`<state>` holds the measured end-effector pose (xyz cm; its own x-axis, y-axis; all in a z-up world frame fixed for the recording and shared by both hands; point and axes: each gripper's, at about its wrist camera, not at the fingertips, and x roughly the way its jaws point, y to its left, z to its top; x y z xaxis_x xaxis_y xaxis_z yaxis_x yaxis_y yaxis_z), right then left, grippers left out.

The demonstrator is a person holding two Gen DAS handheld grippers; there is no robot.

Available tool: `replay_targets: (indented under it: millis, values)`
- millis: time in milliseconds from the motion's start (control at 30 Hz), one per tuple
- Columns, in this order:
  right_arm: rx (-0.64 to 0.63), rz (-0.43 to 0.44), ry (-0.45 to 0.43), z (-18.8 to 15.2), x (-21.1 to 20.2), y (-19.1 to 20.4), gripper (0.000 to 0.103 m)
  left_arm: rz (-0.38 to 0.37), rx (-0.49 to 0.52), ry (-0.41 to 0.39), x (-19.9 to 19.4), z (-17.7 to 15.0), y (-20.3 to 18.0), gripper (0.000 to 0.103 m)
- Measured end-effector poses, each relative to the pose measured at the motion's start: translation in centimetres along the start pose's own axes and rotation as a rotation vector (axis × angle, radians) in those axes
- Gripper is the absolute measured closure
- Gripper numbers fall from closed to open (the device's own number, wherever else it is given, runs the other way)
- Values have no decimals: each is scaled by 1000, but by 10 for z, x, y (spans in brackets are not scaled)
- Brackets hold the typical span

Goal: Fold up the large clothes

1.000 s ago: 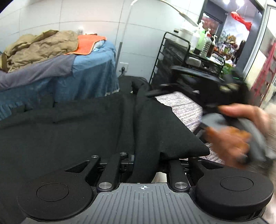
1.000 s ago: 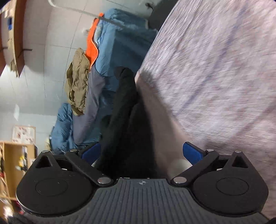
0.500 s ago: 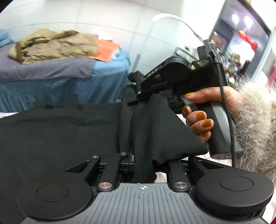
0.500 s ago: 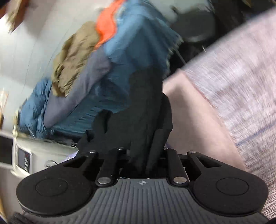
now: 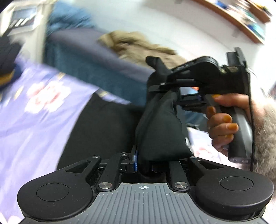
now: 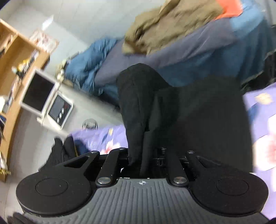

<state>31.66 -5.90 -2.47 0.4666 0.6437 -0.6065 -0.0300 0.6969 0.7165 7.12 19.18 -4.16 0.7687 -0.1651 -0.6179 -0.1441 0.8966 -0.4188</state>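
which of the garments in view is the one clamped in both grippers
The black garment: its bunched cloth is pinched in the left gripper and the right gripper. The tan jacket and orange cloth lie untouched on the blue-covered bed.

White tiled walls [image 6: 89, 22] enclose the room. At ten o'clock in the right wrist view stands a wooden shelf unit [image 6: 12, 56], a white appliance with a dark screen [image 6: 43, 98] just below it. A blue-covered bed [image 6: 198, 56] runs toward two o'clock — tan clothing [image 6: 169, 29] heaped on top.
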Motion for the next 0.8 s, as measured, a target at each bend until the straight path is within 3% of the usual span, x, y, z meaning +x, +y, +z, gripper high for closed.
replay_targets:
  millis: [233,333,467,600,633,700,733,800]
  values:
    - [-119,-116,135,-42,86,42,85,50,-115,58,12,-22,55,51]
    - [-151,-165,161,-53,106,46,75,49,-147,75,18,-28,65,52]
    - [-141,-168,189,-60,123,41,51,32,-198,95,29,-29,79,50]
    - [-143,-158,199,-63,126,41,29,15,-211,106,37,-29,94,28]
    - [-178,-142,260,-64,122,41,27,6,-220,105,39,-28,100,26]
    - [-150,-119,257,-64,114,40,26,-18,-247,103,38,-27,111,19]
    - [-142,-102,253,-65,111,41,26,-11,-252,100,38,-26,115,3]
    - [-143,-77,225,-64,90,39,21,34,-251,96,33,-25,123,3]
